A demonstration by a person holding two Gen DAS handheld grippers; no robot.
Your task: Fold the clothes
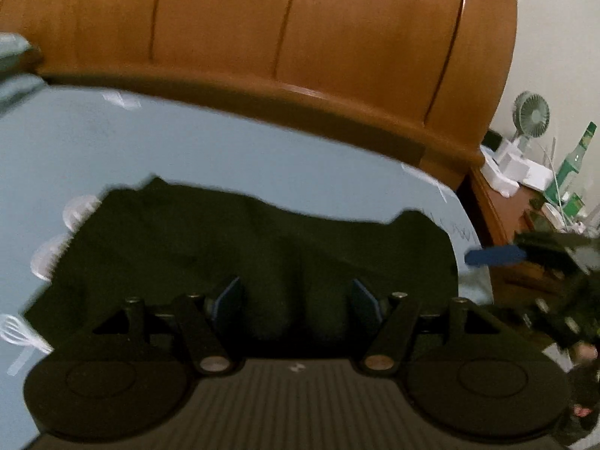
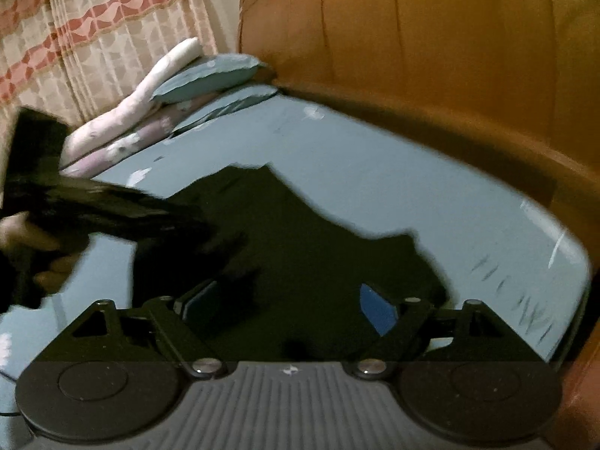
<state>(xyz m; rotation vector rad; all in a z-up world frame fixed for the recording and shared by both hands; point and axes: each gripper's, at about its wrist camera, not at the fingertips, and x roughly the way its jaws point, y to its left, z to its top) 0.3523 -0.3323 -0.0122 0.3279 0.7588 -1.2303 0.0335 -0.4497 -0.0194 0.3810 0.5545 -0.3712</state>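
Dark garment spread flat-ish on a light blue sheet, a few soft ridges across the middle, far edge ragged with a peak at either end. Same garment from the right wrist view, lying on the sheet well short of the headboard.

Left gripper hanging just above the near part of the cloth, jaws well apart, blue pads clear on both sides, nothing pinched between them. Right gripper much the same: jaws wide, blue pad showing on one side, the other pad dim, only dark fabric seen through the gap, not gripped as far as visible. Can't tell whether any fingertip brushes the cloth, too dark and blurry.

Right gripper also poking in from the right edge of the left view, one blue finger out past the garment's corner. Left gripper smeared across the left of the right view, a hand wrapped around it.

Glossy wooden headboard curving behind the bed. Stacked pillows and folded bedding at the far left corner, pink-striped curtain behind. On the other side, a nightstand with a small fan, a green bottle and white boxes.
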